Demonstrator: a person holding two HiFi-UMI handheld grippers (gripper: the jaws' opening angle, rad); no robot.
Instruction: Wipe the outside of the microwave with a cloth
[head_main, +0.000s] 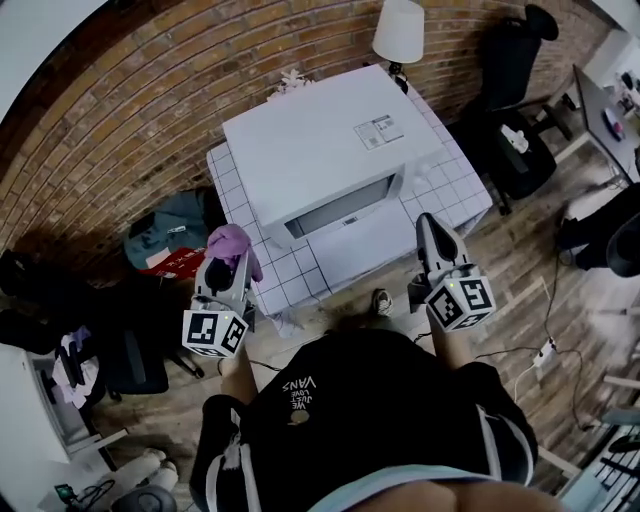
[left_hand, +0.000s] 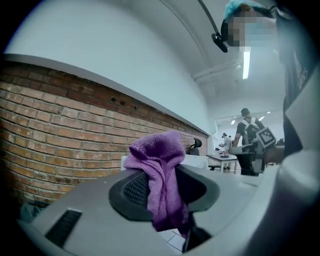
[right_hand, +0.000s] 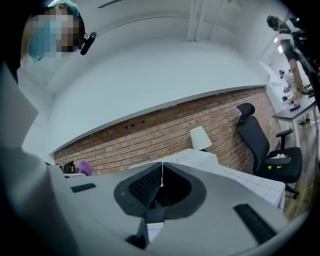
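Note:
A white microwave (head_main: 320, 150) stands on a white gridded table (head_main: 450, 185), its door facing me. My left gripper (head_main: 227, 262) is shut on a purple cloth (head_main: 231, 243), held in front of the table's left corner; in the left gripper view the purple cloth (left_hand: 162, 185) bunches up between the jaws and hangs down. My right gripper (head_main: 432, 232) is shut with nothing in it, raised before the table's right front edge. In the right gripper view the microwave (right_hand: 192, 157) shows beyond the closed jaws of the right gripper (right_hand: 161, 172), and the cloth (right_hand: 84, 167) sits far left.
A white lamp (head_main: 399, 30) stands behind the microwave against the brick wall. A black office chair (head_main: 515, 90) is to the right, bags (head_main: 170, 240) lie on the floor to the left, and a power strip (head_main: 545, 352) with cables lies at right. Other people stand at a far table (left_hand: 225, 157).

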